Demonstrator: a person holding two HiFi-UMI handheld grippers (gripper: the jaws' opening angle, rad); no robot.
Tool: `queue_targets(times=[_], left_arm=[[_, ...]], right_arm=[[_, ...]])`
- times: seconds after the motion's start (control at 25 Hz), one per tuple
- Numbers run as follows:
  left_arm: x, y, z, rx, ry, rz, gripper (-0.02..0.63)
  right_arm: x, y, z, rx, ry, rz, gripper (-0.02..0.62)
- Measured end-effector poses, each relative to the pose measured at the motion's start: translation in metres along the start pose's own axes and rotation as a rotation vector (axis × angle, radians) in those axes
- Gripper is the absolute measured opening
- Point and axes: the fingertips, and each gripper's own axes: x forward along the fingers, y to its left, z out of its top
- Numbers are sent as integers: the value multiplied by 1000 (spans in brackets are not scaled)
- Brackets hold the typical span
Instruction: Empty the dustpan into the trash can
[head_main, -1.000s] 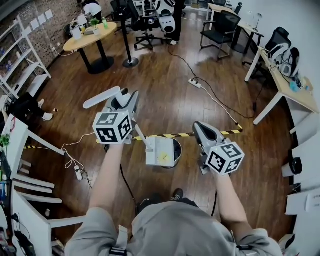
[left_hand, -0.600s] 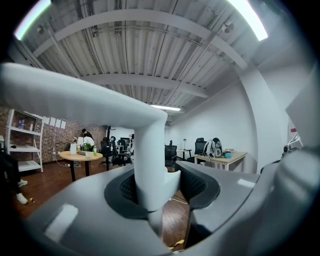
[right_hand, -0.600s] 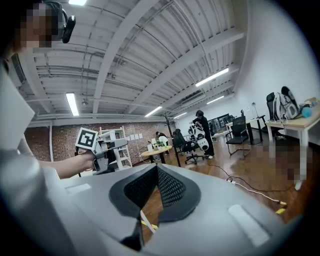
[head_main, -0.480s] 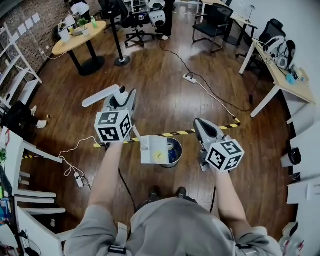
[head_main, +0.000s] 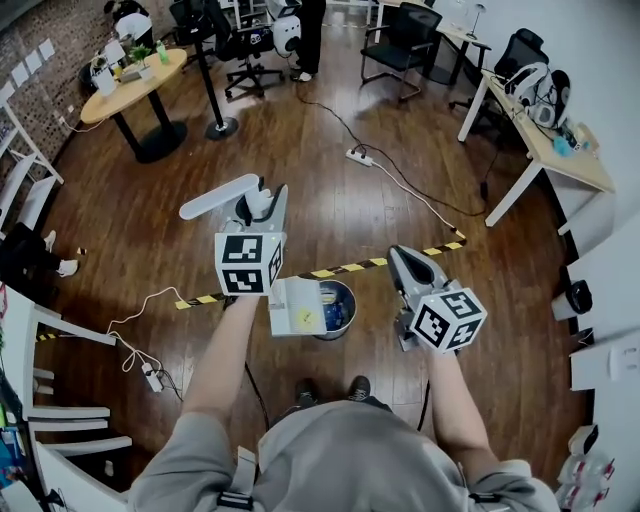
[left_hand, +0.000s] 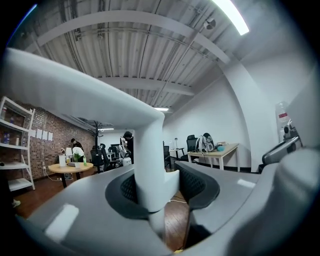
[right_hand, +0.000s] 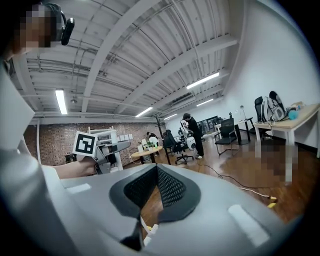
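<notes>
Head view: looked steeply down on a wooden floor (head_main: 150, 230). Held the dustpan (head_main: 297, 306) by its long white handle in the left hand-held gripper (head_main: 258, 205), clenched on that handle. Carried the pan low at the left rim of the trash can (head_main: 340, 303). Compared with a second earlier, drew the pan a little leftward off the can, baring more of the blue inside. Kept a yellow scrap (head_main: 306, 318) lying on the pan, so judged the emptying not yet done, with a tip toward the can probably still needed. Held the right hand-held gripper (head_main: 400, 258) just right of the can, carrying nothing. Noted a yellow-and-black tape strip (head_main: 345, 267) on the floor just beyond the can, a power strip (head_main: 357, 156) with its cable farther beyond, and a round tabletop (head_main: 125, 85) well beyond and to the left. Saw nothing between pan and can to block the pour.

Left gripper view: showed both dark pads pressed against the dustpan's white handle post, with the handle sweeping up and left across the picture.

Right gripper view: showed the pads closed against each other, nothing between them. Caught the left hand-held gripper at the left and a standing person (right_hand: 192, 131) far across the room.
</notes>
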Motion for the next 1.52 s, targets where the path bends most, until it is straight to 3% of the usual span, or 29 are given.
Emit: queue_targets(times=[0.4, 0.76, 1.08, 1.52], left_arm=[[67, -77, 13, 72, 70, -66, 145], [135, -195, 19, 181, 99, -125, 132], [179, -289, 12, 251, 133, -196, 118], [212, -359, -7, 303, 195, -279, 103]], right_arm=[[-58, -56, 9, 18, -47, -116, -2], [-129, -147, 11, 11, -38, -180, -2], [-158, -199, 17, 29, -48, -182, -2], [-160, -231, 15, 63, -51, -162, -2]])
